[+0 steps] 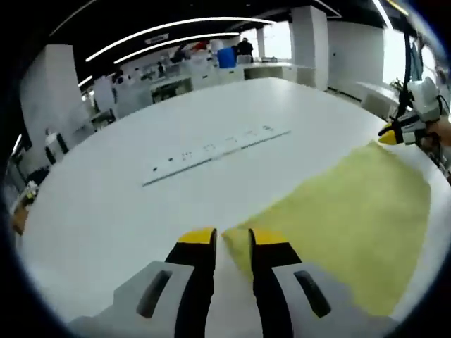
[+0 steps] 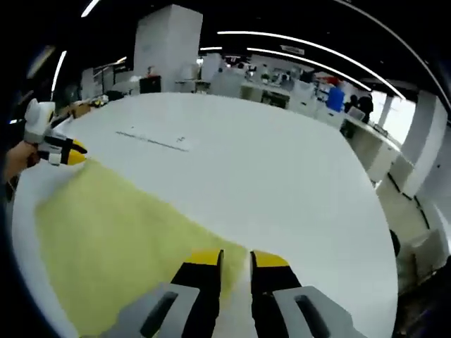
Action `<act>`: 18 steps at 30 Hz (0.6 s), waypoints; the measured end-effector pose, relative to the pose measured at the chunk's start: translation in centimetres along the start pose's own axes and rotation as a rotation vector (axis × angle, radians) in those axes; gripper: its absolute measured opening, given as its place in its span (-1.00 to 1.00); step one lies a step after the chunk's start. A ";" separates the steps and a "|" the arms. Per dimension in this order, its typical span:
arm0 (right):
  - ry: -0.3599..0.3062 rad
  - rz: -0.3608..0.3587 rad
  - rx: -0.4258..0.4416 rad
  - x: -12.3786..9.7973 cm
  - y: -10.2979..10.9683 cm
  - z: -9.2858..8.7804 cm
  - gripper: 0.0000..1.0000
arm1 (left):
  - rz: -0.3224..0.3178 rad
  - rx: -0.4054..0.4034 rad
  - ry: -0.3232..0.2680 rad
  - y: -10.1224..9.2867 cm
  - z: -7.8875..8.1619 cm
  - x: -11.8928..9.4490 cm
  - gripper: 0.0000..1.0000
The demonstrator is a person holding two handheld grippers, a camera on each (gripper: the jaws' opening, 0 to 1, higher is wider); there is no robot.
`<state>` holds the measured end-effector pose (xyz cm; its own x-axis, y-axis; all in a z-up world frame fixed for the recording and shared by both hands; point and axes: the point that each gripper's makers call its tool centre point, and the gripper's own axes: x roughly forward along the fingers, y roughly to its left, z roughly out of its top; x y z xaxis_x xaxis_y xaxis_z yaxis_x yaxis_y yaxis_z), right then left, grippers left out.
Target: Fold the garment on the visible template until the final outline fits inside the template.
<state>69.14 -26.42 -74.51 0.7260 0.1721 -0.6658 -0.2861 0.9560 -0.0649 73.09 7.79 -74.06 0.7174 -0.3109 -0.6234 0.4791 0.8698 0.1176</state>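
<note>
A: Where's the garment?

B: Yellow garment point(image 1: 352, 218) lies flat on the white counter point(image 1: 141, 204). In the left gripper view it spreads from the left tongs point(image 1: 231, 239) out toward the right. In the right gripper view it point(image 2: 120, 246) spreads left from the right tongs point(image 2: 235, 262).

A: Tongs state?

B: Left tongs: jaws close together, a corner of the cloth between the yellow tips, looks pinched. Right tongs: jaws also nearly together at the opposite corner. The cloth edge reaches the left jaw, but whether fabric is in the slit, can't tell. Each pair also shows far off in the other's view: right tongs point(image 1: 394, 134) at the cloth's far corner, left tongs point(image 2: 69, 153) likewise, with a hand point(image 2: 17, 160) behind.

A: Anything else on the counter?

B: A long pale strip with small dark marks point(image 1: 215, 149), well apart from the cloth, farther across the counter. Same strip point(image 2: 153, 141) in the right gripper view. Marks too small to read.

A: Template?

B: No outline I can make out.

A: Surroundings?

B: Open office: desks, white pillar point(image 2: 169, 46), ceiling light strips, people at the far desks point(image 1: 244, 48). Blue box point(image 1: 226, 57) back there. Garment's near edge is cut off by the frame in both views.
</note>
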 end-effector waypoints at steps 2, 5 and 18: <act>-0.010 0.053 0.111 -0.5 1.1 0.3 -0.38 | -0.014 -0.001 0.007 -0.2 -0.2 -0.4 -0.58; -0.004 0.120 0.163 -1.3 2.4 0.4 -0.22 | -0.036 0.001 0.014 -0.5 -0.3 -0.9 -0.40; 0.049 0.231 0.152 -5.2 5.5 -0.4 0.46 | -0.169 -0.020 -0.046 -2.8 0.4 -4.9 0.10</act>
<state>63.54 -22.15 -71.63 0.6202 0.3813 -0.6856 -0.3404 0.9182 0.2027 68.47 6.76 -71.05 0.6501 -0.4706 -0.5966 0.5852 0.8109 -0.0020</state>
